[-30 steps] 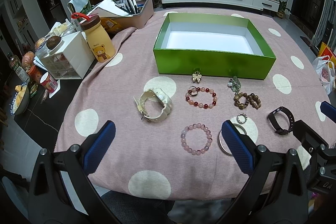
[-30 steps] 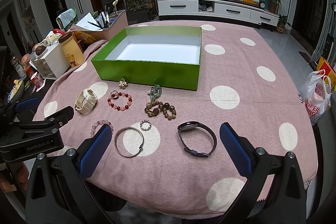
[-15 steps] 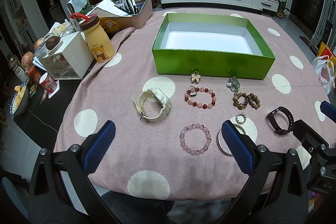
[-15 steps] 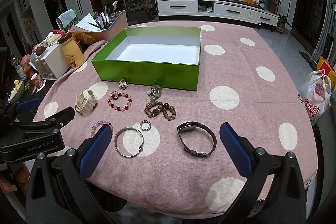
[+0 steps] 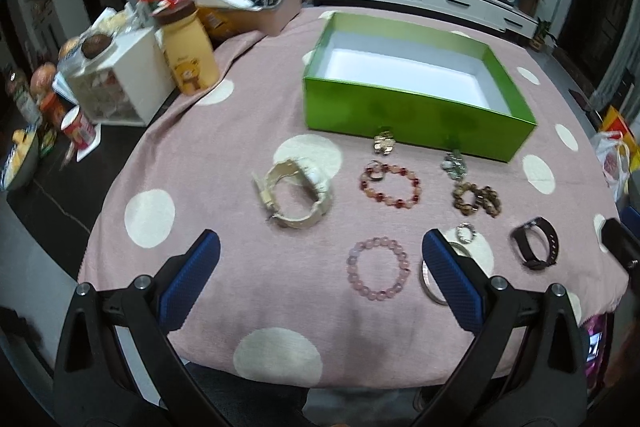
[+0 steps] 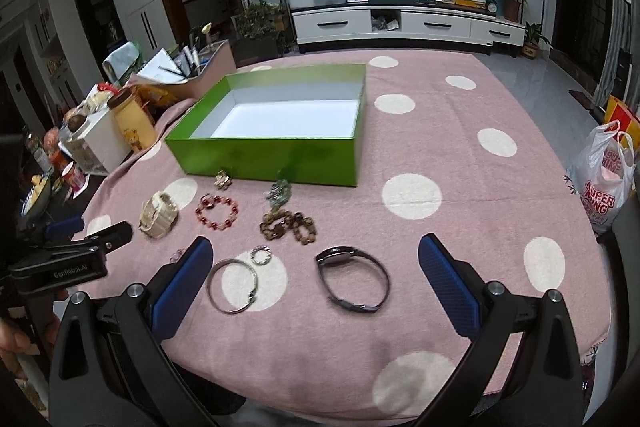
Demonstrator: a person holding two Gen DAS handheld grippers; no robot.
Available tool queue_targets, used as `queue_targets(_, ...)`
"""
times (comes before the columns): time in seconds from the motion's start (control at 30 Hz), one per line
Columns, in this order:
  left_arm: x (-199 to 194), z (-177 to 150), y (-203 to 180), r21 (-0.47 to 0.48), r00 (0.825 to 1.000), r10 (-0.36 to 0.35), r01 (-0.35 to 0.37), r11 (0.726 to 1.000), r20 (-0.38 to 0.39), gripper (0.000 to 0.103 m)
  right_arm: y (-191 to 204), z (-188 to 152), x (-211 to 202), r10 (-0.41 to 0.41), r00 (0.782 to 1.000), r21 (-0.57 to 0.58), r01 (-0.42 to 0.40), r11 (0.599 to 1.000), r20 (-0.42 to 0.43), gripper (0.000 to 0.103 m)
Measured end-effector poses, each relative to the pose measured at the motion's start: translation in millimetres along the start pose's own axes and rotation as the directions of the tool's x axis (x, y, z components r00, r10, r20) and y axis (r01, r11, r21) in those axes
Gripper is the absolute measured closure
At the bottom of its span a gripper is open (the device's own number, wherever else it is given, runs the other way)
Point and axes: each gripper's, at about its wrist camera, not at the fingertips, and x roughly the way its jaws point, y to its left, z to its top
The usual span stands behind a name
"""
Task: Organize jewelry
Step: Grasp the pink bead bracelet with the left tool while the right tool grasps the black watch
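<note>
An empty green box (image 5: 404,115) (image 6: 272,157) with a white floor sits on the pink dotted tablecloth. In front of it lie a cream watch (image 5: 294,193) (image 6: 158,215), a red bead bracelet (image 5: 390,185) (image 6: 217,213), a pink bead bracelet (image 5: 378,269), a brown bead bracelet (image 5: 476,199) (image 6: 288,225), a silver bangle (image 6: 232,285), a small ring (image 6: 261,254), a black band (image 5: 536,249) (image 6: 353,285) and two small brooches. My left gripper (image 5: 320,277) is open above the near table edge. My right gripper (image 6: 316,281) is open around the bangle and black band.
A yellow bear bottle (image 5: 190,53), a white drawer unit (image 5: 120,83) and a pink bin of papers (image 5: 260,7) crowd the table's left side. A plastic bag (image 6: 608,179) stands on the floor at the right. The left gripper's body (image 6: 68,259) shows at the right view's left edge.
Both views have shifted: the left wrist camera swung and blurred, with the jewelry now sitting further right in it. The right camera tilted up a little. Nothing on the table moved.
</note>
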Motion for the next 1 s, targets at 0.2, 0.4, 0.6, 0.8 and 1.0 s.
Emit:
queue_targets(0.2,18.3,-9.2,17.2,-0.041,0.999,-0.023,0.021,0.999,-0.034,0.002,-34.4,-8.8,10.0,-0.021,0.999,0.060,0.023,0.998,-0.037,0.001)
queue_targets(0.4,36.6,-29.4,4.1,0.014,0.997,-0.057,0.058,0.998,-0.055,0.002,-55.7,-31.3,28.9,-0.021,0.993,0.079,0.030,0.996,-0.115,0.001)
queue_targets(0.6,49.2,-37.4,-17.3,0.080,0.996,-0.082,0.085,0.993,-0.046,0.013,-57.8,-44.4,54.2,-0.010,0.988,0.058,0.019,0.998,-0.154,0.016)
queue_targets(0.8,68.7,-40.0,-28.3,0.102,0.994,-0.082,0.090,0.991,-0.079,0.040,-51.9,-45.5,73.0,0.000,0.986,0.013,0.002,1.000,-0.169,0.037)
queue_targets(1.0,73.4,-41.0,-31.4,0.118,0.995,-0.079,0.085,0.989,-0.055,0.065,-47.3,-45.6,84.6,-0.006,0.984,-0.029,0.001,1.000,-0.175,0.055)
